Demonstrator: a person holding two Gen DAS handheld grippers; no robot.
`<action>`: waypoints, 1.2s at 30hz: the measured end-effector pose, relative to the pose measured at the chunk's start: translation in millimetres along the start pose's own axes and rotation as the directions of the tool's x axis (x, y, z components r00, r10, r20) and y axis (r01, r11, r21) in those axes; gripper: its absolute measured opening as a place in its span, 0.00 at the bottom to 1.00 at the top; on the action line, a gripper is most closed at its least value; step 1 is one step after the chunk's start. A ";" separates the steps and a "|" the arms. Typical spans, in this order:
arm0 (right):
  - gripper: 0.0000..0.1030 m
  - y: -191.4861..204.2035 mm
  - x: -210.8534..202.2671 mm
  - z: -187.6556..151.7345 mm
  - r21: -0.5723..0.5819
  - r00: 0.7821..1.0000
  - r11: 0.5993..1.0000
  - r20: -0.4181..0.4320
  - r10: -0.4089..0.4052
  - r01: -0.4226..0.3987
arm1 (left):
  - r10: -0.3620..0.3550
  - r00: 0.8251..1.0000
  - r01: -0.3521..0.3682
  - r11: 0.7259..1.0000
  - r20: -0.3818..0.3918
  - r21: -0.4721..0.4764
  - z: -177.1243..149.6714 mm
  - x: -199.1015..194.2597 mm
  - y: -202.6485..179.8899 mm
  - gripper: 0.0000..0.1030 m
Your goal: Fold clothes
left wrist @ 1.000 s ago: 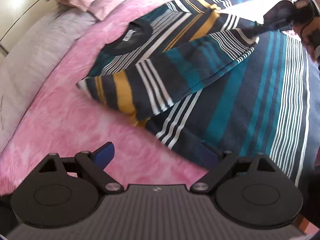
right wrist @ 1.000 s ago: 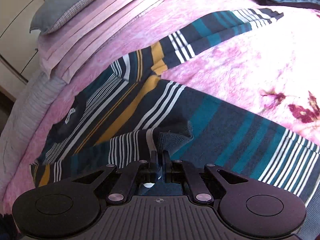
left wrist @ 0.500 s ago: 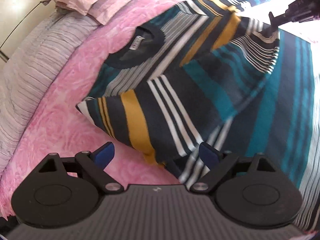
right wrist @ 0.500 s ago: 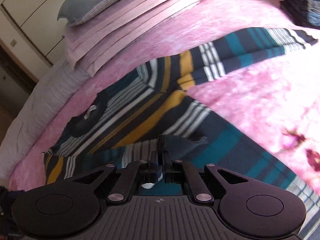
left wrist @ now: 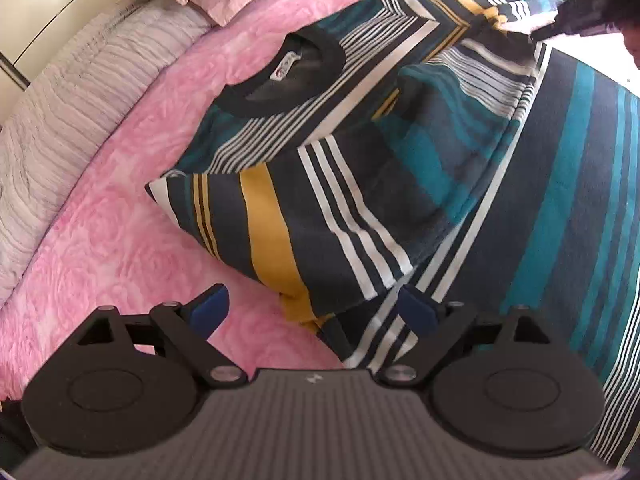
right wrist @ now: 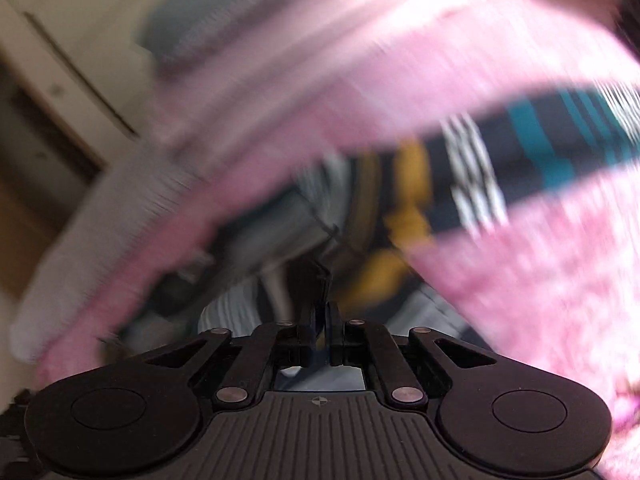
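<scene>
Left wrist view is showing the striped sweater (left wrist: 360, 168) lying on the pink bed cover (left wrist: 120, 216), one sleeve (left wrist: 440, 152) folded across its chest. The left claw (left wrist: 316, 308) is hovering wide open over the sleeve's fold, gripping nothing. The right claw (right wrist: 320, 312) is pinching the dark cuff (right wrist: 314, 280) of that sleeve; its own view is badly blurred.

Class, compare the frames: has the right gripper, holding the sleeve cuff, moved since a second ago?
Yes. The right gripper, shut on the sleeve cuff, has carried it across the sweater, further from the collar.
</scene>
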State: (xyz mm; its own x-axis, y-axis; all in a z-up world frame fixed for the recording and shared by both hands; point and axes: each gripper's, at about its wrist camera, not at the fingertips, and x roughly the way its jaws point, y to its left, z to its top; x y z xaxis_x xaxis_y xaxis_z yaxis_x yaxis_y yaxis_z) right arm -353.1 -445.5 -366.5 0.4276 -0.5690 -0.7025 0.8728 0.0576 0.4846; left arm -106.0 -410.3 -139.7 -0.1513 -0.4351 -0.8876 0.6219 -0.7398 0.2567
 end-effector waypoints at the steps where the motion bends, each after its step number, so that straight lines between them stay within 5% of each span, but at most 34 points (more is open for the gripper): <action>1: 0.03 -5.8 2.6 -1.2 0.008 1.000 1.000 -0.019 -0.017 0.017 | 0.002 1.000 -0.002 1.000 -0.005 -0.012 -0.8 0.1 -0.3 0.86; 7: 0.03 -20.2 -3.7 -1.3 -0.005 0.993 0.996 -0.079 -0.087 0.087 | -0.001 0.999 -0.004 0.988 -0.036 -0.155 0.3 -1.4 16.9 0.81; 14: 0.05 29.5 -18.3 -24.5 -0.085 0.993 0.996 -0.119 -0.028 0.018 | 0.042 0.999 -0.040 0.981 0.008 -0.191 13.9 13.3 53.4 0.79; 16: 0.28 53.2 -15.1 -39.5 -0.127 0.990 0.992 -0.143 -0.006 -0.012 | 0.056 0.998 -0.050 0.983 0.028 -0.175 23.2 27.8 64.5 0.74; 17: 0.61 64.9 -12.6 -47.3 -0.146 0.989 0.989 -0.150 0.003 -0.025 | 0.061 0.997 -0.054 0.985 0.038 -0.164 28.1 35.8 69.6 0.72; 18: 0.76 77.6 -10.0 -55.3 -0.165 0.988 0.985 -0.154 0.020 -0.045 | 0.069 0.997 -0.061 0.987 0.048 -0.148 32.3 44.1 73.3 0.72; 24: 0.73 167.9 21.3 -101.5 -0.355 0.960 0.902 -0.216 0.177 -0.246 | 0.142 0.989 -0.138 0.985 0.030 -0.104 40.9 100.4 112.1 0.63; 25: 0.68 184.3 27.3 -109.3 -0.396 0.954 0.875 -0.225 0.200 -0.277 | 0.144 0.989 -0.141 0.984 0.020 -0.110 39.5 108.1 120.0 0.64; 27: 0.42 217.9 41.6 -124.3 -0.468 0.939 0.820 -0.251 0.234 -0.329 | 0.120 0.992 -0.116 0.987 0.035 -0.113 36.3 115.5 129.8 0.69; 31: 0.41 266.1 68.6 -149.2 -0.560 0.927 0.740 -0.269 0.263 -0.372 | 0.082 0.995 -0.076 0.992 0.062 -0.105 31.7 125.3 145.2 0.81; 36: 0.41 266.7 99.1 -183.3 -0.577 0.920 0.731 -0.344 0.187 -0.364 | 0.049 0.996 -0.039 0.992 0.081 -0.117 27.8 129.3 156.1 0.90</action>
State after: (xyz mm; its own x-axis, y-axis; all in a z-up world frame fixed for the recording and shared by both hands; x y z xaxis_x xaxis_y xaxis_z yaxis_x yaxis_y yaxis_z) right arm -34.9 -336.1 -402.4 0.6373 -0.2309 -0.7353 0.6186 0.7223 0.3093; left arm -49.9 -596.3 -203.7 -0.1825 -0.5109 -0.8401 0.7132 -0.6570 0.2446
